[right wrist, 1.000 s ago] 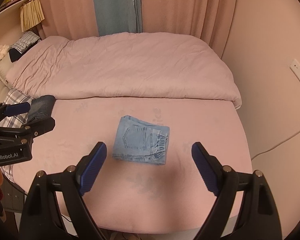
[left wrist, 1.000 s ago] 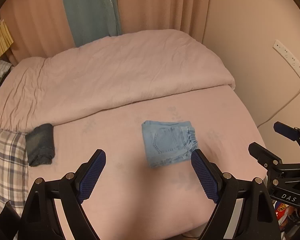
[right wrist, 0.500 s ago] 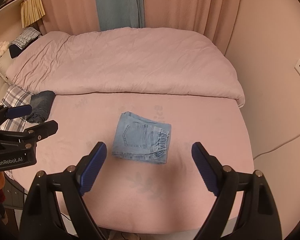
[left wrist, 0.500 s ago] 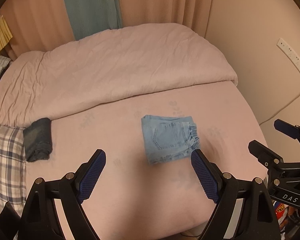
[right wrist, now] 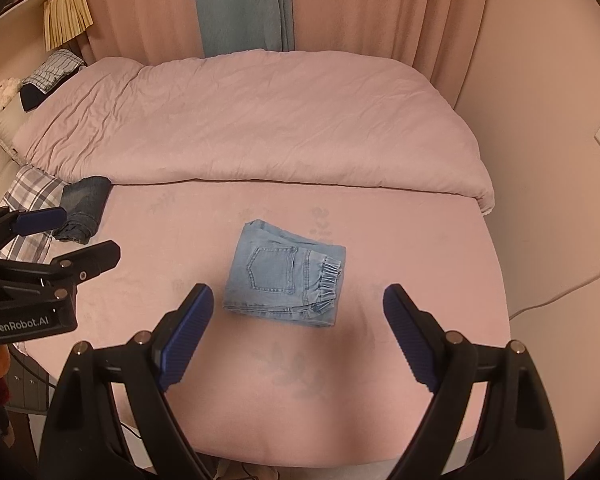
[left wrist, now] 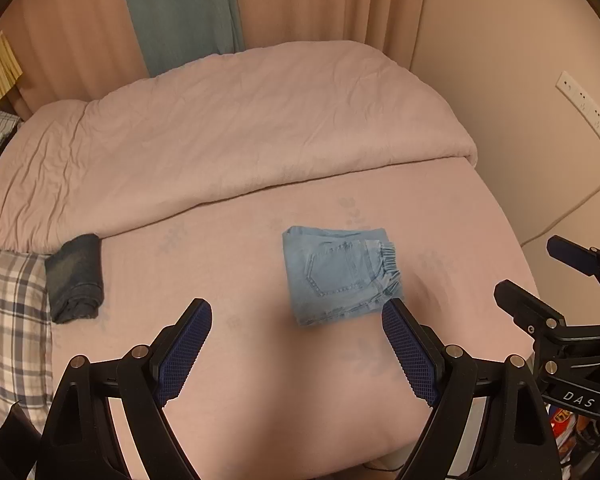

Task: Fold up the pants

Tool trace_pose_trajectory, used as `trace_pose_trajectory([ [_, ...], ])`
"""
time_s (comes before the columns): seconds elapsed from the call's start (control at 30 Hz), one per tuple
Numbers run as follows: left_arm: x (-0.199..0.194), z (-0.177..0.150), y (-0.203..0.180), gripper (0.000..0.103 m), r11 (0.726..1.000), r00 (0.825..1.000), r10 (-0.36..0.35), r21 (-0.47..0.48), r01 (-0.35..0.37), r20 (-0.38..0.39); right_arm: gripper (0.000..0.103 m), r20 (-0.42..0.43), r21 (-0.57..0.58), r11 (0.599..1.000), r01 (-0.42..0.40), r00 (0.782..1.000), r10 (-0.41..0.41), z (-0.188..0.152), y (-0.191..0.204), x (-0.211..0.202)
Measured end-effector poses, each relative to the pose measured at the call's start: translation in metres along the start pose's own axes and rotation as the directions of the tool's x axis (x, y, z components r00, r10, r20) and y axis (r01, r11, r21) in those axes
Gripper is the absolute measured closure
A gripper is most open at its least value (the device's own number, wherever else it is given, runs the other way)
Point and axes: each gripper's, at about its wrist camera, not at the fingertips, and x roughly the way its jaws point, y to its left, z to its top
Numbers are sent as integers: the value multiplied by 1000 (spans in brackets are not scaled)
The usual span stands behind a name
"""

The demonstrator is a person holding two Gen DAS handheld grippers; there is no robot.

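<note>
While both grippers hang above the near edge of the bed, the light blue pants lie on the pink sheet as a small folded packet, back pocket facing up and the gathered elastic cuffs at the packet's right edge. In the left wrist view the left gripper has its blue-padded fingers spread wide with nothing between them, and the pants sit just beyond the right-hand fingertip, apart from it. In the right wrist view the right gripper is likewise spread wide and empty, and the packet lies on the sheet beyond the gap between its fingers, untouched. Each gripper shows at the edge of the other's view, side by side over the bed's near end. A crumpled pink duvet covers the far half of the bed. Near the left edge, well apart from the pants, a folded dark denim garment rests beside a plaid cloth.
</note>
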Motion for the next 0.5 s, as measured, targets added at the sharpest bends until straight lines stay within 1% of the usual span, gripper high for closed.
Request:
trace_pose_trajectory([
  [0.5, 10, 1, 1, 16, 1000, 1000, 2, 5, -1, -10, 16, -3, 5, 1000, 3, 1000, -3, -1, 1, 5],
])
